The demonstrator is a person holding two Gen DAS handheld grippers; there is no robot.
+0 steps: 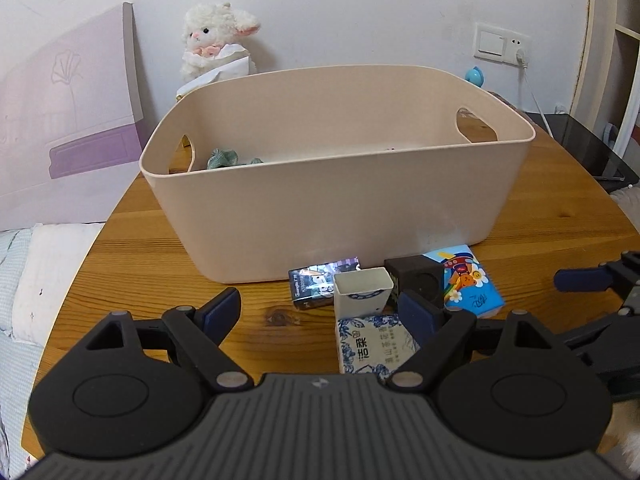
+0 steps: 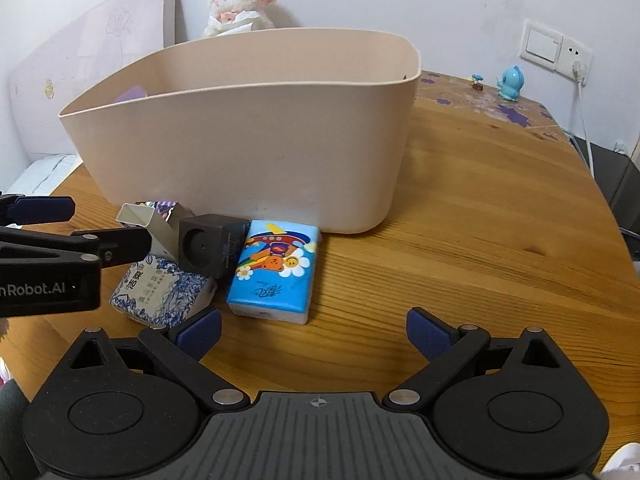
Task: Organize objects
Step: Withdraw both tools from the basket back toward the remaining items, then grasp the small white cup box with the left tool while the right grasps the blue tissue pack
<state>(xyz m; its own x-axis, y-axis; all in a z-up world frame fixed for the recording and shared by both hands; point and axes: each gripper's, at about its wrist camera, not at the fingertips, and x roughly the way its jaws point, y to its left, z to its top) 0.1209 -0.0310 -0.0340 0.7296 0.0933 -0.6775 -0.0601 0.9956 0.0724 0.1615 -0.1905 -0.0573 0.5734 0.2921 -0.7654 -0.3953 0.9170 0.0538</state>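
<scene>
A beige plastic bin (image 1: 332, 216) (image 2: 256, 152) stands on the round wooden table (image 2: 460, 240). A green cloth (image 1: 223, 158) lies inside it. In front of the bin lie a blue cartoon tissue pack (image 1: 468, 280) (image 2: 276, 270), a black cube (image 1: 420, 278) (image 2: 210, 244), an open white box (image 1: 362, 292) (image 2: 150, 222), a blue-and-white patterned tissue pack (image 1: 372, 346) (image 2: 160, 294) and a shiny dark card box (image 1: 320, 280). My left gripper (image 1: 320, 314) is open and empty, just short of the white box. My right gripper (image 2: 314, 332) is open and empty, near the cartoon pack.
A white plush lamb (image 1: 218, 40) (image 2: 240, 2) sits behind the bin by the wall. A purple board (image 1: 68, 120) leans at the left. A small blue figurine (image 2: 510, 84) stands at the back right, near a wall socket (image 2: 556, 50). Bedding (image 1: 28, 280) lies left of the table.
</scene>
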